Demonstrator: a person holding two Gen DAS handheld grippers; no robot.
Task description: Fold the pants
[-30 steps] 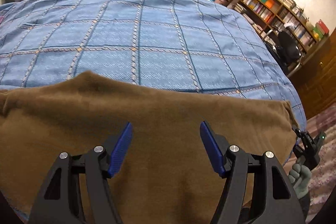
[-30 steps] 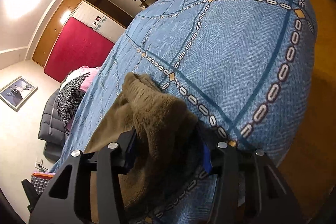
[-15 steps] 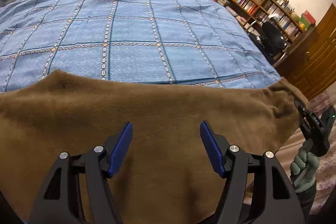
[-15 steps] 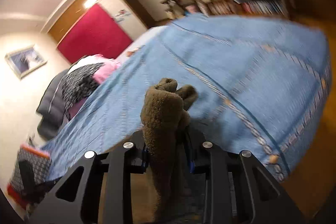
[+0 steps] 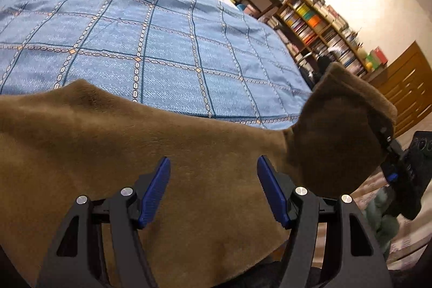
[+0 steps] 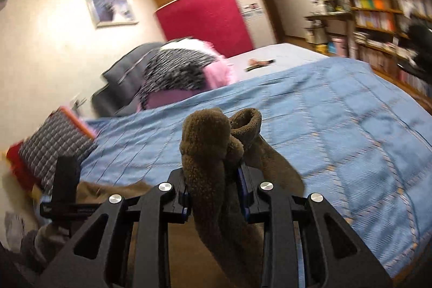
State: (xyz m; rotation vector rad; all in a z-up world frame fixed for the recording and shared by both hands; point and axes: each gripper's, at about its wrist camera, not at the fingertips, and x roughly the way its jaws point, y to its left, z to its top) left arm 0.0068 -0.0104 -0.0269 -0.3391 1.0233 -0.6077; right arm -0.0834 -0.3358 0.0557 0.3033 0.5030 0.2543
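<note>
Brown pants (image 5: 135,142) lying crosswise on bed, likely cuff end raised, right tongs (image 6: 214,196) clamping it, left tongs (image 5: 213,188) open.

You find no text, label, brand or number here that you can read in either view. The spines on the wooden bookshelves full of coloured books (image 5: 318,26) show you only bands of colour, too small and blurred for letters, and the pale papers stuck to the white panel beside the crimson wall panel (image 6: 252,11) are smeared past reading. The framed picture with the pale frame on the cream wall (image 6: 110,8) gives you only a blurred bluish image with no words.
</note>
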